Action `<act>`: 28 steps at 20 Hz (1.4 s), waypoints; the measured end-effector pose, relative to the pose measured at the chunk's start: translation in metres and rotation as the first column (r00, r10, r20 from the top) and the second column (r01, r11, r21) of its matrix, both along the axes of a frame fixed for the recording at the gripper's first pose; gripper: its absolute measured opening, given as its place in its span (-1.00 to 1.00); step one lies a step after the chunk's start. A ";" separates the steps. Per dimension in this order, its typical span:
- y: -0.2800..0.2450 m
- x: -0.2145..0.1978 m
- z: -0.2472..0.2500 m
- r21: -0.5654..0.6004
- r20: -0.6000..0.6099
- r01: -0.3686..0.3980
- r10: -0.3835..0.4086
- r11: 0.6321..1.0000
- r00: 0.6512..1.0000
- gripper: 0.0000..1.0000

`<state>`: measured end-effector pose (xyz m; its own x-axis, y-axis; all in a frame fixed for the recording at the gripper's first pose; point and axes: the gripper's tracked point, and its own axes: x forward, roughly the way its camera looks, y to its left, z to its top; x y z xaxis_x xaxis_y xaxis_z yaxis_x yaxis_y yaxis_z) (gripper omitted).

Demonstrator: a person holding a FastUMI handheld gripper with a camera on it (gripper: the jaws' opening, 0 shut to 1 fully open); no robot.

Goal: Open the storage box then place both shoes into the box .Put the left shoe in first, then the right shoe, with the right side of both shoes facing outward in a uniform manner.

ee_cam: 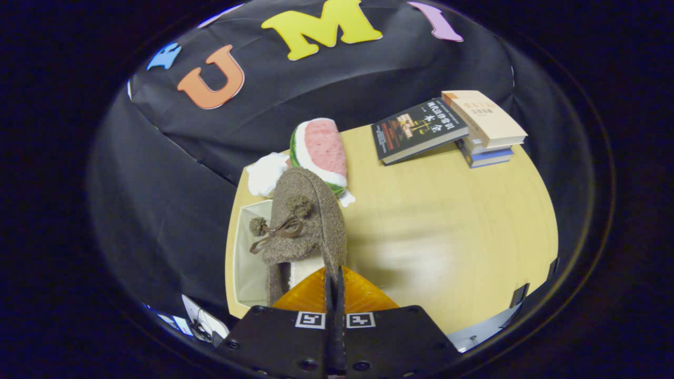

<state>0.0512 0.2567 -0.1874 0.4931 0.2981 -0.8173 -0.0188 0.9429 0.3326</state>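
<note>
A: What's laid out, big things first?

B: A pale wooden table (447,221); at its left edge an open white fabric storage box (247,252); over it a brown fuzzy slipper with pompom bow (305,221), toe pointing far.

A: And the gripper (334,284)?

B: Fingers pressed together on the slipper's collar edge, clamped.

A: How to do this well?

B: I'd lower it slowly inside the box walls, keep the shoe level, and release only once the sole rests.

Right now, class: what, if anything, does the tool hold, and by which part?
The tool is shut on the slipper, pinching the side edge of its heel opening, above the box.
</note>
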 end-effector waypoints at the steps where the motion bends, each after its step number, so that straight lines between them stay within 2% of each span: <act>1: 0.018 0.000 -0.006 0.004 -0.012 -0.008 0.008 1.000 1.000 -1.00; 4: 0.062 0.001 -0.032 -0.010 -0.058 -0.019 0.019 1.000 0.998 -1.00; 7: 0.083 -0.001 -0.072 -0.051 -0.115 0.009 -0.015 0.999 0.993 -1.00; 11: 0.079 0.000 -0.105 -0.143 -0.130 0.077 -0.096 0.987 0.987 -1.00; 19: 0.089 0.020 -0.119 -0.211 -0.088 0.073 -0.093 0.975 0.992 -1.00; 20: 0.089 0.021 -0.118 -0.216 -0.084 0.070 -0.090 0.974 0.992 -0.80; 22: 0.089 0.025 -0.111 -0.226 -0.052 0.053 -0.066 0.973 0.996 -0.81; 24: 0.094 0.025 -0.103 -0.219 -0.035 0.022 -0.031 0.976 0.999 -0.46; 26: 0.089 0.022 -0.094 -0.226 -0.019 0.018 -0.023 0.974 1.000 -0.34; 28: 0.092 0.016 -0.086 -0.210 -0.017 -0.007 0.003 0.978 1.000 -0.10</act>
